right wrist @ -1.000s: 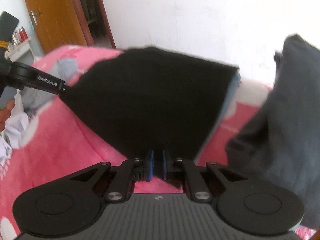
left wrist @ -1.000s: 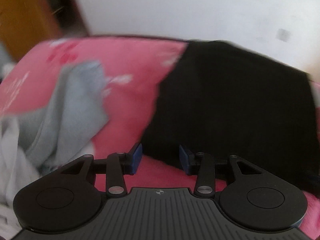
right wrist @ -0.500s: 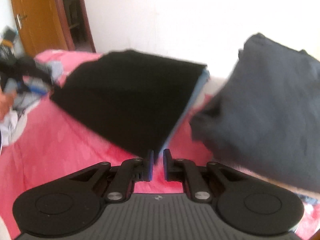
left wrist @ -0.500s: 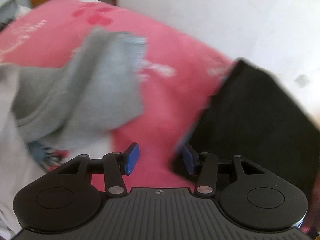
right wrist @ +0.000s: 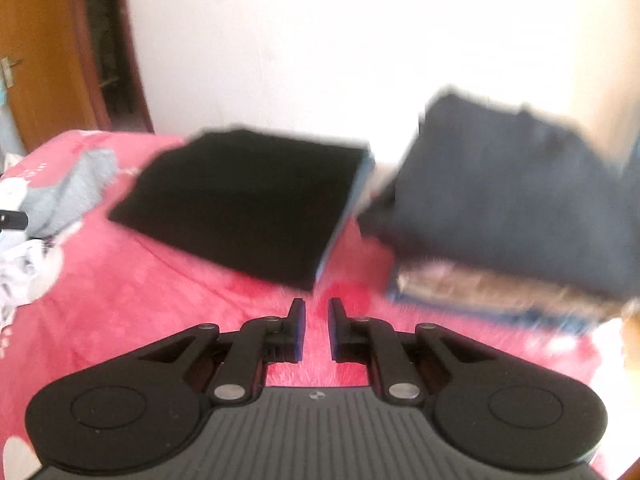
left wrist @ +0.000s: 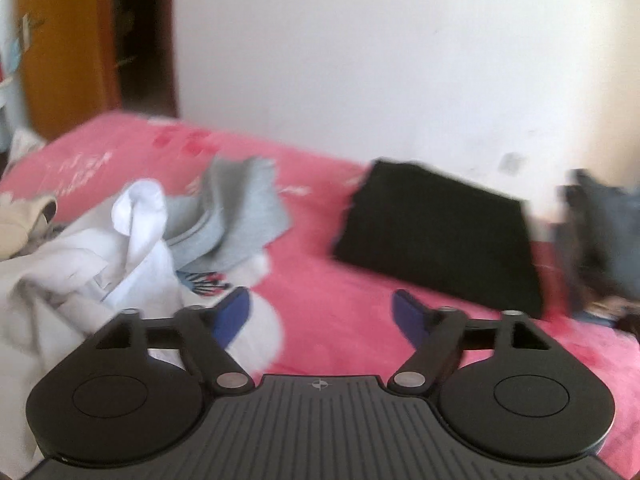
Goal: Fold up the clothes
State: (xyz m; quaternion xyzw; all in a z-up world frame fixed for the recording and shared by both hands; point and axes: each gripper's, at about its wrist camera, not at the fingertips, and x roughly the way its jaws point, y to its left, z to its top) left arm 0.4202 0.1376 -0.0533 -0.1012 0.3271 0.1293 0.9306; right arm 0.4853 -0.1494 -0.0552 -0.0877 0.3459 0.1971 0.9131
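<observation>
A folded black garment (left wrist: 436,236) (right wrist: 244,200) lies flat on the pink bed cover (left wrist: 320,312) (right wrist: 120,312), near the wall. My left gripper (left wrist: 322,314) hovers over the cover in front of it, jaws opening wide with nothing between them. To its left lie a crumpled white garment (left wrist: 88,272) and a grey one (left wrist: 236,212) (right wrist: 68,192). My right gripper (right wrist: 317,320) hangs just short of the black garment's near corner, jaws opening a little, with only pink cover in the gap.
A stack of folded dark blue clothes (right wrist: 512,208) (left wrist: 604,232) sits at the right by the white wall. A brown wooden door (right wrist: 44,52) (left wrist: 60,44) stands at the far left. The other gripper's black tip (right wrist: 12,219) shows at the left edge.
Both grippers pulled back and up from the black garment, which now lies released on the bed. The left gripper swung left and its jaws spread wide. The right jaws parted slightly.
</observation>
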